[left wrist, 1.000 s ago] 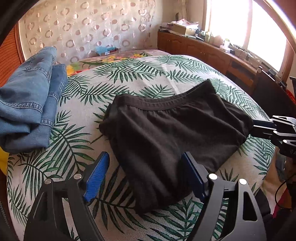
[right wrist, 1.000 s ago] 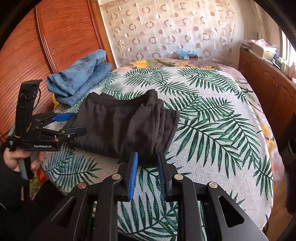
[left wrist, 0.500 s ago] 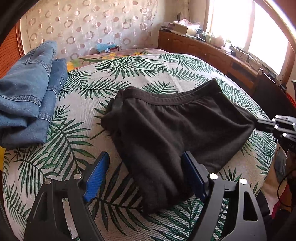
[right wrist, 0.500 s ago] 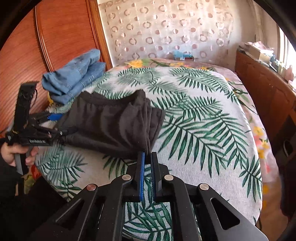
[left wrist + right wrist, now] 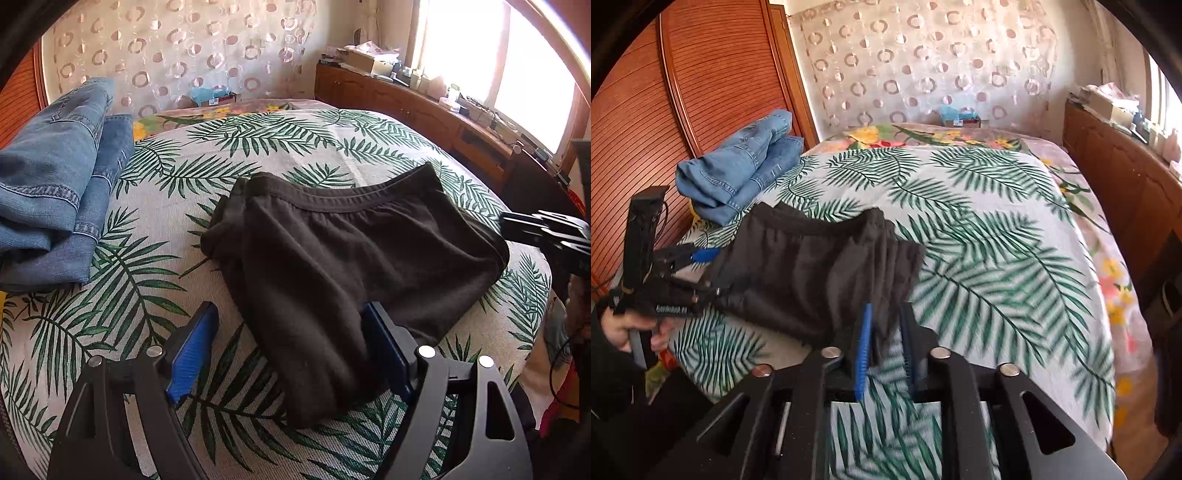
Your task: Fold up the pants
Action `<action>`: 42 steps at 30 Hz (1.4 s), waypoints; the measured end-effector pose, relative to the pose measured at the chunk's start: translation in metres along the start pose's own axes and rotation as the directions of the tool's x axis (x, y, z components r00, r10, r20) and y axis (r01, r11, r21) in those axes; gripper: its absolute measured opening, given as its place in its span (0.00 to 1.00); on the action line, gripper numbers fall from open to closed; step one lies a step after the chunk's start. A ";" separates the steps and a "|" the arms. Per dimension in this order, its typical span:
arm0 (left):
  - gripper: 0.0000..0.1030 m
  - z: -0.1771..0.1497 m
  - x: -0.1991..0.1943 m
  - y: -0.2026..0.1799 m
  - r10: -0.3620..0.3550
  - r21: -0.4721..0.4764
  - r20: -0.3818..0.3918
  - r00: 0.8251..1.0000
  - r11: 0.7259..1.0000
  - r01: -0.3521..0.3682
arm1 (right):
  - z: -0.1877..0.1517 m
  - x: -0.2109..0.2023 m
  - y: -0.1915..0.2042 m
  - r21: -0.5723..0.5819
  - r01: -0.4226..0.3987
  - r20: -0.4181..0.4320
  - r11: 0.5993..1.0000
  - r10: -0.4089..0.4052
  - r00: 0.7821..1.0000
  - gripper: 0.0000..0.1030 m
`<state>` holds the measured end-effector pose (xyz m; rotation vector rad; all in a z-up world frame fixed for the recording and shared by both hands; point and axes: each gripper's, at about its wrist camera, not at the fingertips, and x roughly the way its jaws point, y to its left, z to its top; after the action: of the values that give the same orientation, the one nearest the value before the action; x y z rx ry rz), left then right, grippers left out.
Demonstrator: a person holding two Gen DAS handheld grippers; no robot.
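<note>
Folded black pants point(image 5: 351, 254) lie on the palm-leaf bedspread point(image 5: 236, 155), waistband toward the far side. My left gripper point(image 5: 288, 350) is open wide and straddles their near corner; its blue pads point(image 5: 192, 350) stand clear on the left. In the right wrist view the pants point(image 5: 812, 280) reach between the fingers of my right gripper point(image 5: 884, 347). Its jaws are opening, with a corner of black cloth between them and a gap beside the right pad. The left gripper point(image 5: 709, 273) shows at the pants' left end, and the right gripper point(image 5: 517, 229) at their right edge.
Folded blue jeans point(image 5: 55, 184) are stacked at the left of the bed, near a ribbed wooden wardrobe point(image 5: 683, 92). A low wooden cabinet point(image 5: 424, 110) with clutter runs under the window. A person's hand point(image 5: 624, 328) holds the left gripper's handle. The bed's edge is close below both grippers.
The right gripper drew back off the pants and shut, then came forward and parted its jaws around the cloth corner. The left gripper kept still and open.
</note>
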<state>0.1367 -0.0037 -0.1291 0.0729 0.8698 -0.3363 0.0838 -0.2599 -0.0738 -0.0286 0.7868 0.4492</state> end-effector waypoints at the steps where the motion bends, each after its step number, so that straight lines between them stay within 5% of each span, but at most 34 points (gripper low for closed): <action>1: 0.79 0.000 0.000 0.000 0.000 0.000 0.000 1.000 1.000 0.000 | 0.002 0.007 0.001 0.005 -0.002 -0.007 1.000 0.003 1.000 0.21; 7: 0.79 0.000 0.000 0.001 -0.001 0.000 0.000 1.000 1.000 0.001 | 0.005 0.038 0.001 0.000 -0.008 -0.064 1.000 0.008 0.998 0.20; 8: 0.79 0.000 0.000 0.000 -0.001 0.001 0.000 1.000 1.000 0.001 | 0.006 0.038 0.000 -0.004 -0.010 -0.060 1.000 0.010 0.998 0.03; 11: 0.79 0.000 0.000 0.000 -0.001 0.000 0.001 1.000 1.000 0.001 | 0.011 0.031 -0.009 0.021 0.058 -0.021 0.998 -0.058 0.998 0.03; 17: 0.79 0.000 0.000 0.001 -0.002 0.000 0.001 1.000 1.000 0.002 | 0.011 0.026 -0.017 0.046 0.057 -0.012 0.997 -0.057 0.998 0.03; 24: 0.79 0.000 0.000 0.000 0.000 -0.001 0.001 1.000 1.000 0.000 | 0.030 0.026 -0.014 0.026 0.020 0.028 0.999 -0.021 0.999 0.19; 31: 0.79 -0.001 0.000 0.000 0.000 -0.001 0.002 1.000 1.000 0.000 | 0.050 0.060 0.003 -0.073 0.006 -0.006 0.997 -0.007 1.000 0.19; 33: 0.79 -0.001 0.000 0.000 0.000 -0.001 0.002 1.000 1.000 0.000 | 0.055 0.068 0.000 -0.081 0.038 0.001 0.996 -0.038 0.999 0.06; 40: 0.79 -0.001 0.000 0.000 0.000 -0.002 0.003 1.000 1.000 0.000 | 0.066 0.074 -0.017 0.004 0.027 0.040 1.000 -0.028 0.999 0.07; 42: 0.79 -0.001 0.000 0.000 0.000 -0.005 0.003 1.000 1.000 0.000 | 0.063 0.073 -0.016 -0.005 0.041 0.028 0.999 -0.041 0.999 0.15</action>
<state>0.1357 -0.0030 -0.1296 0.0678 0.8672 -0.3344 0.1781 -0.2346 -0.0818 -0.0433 0.7562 0.4120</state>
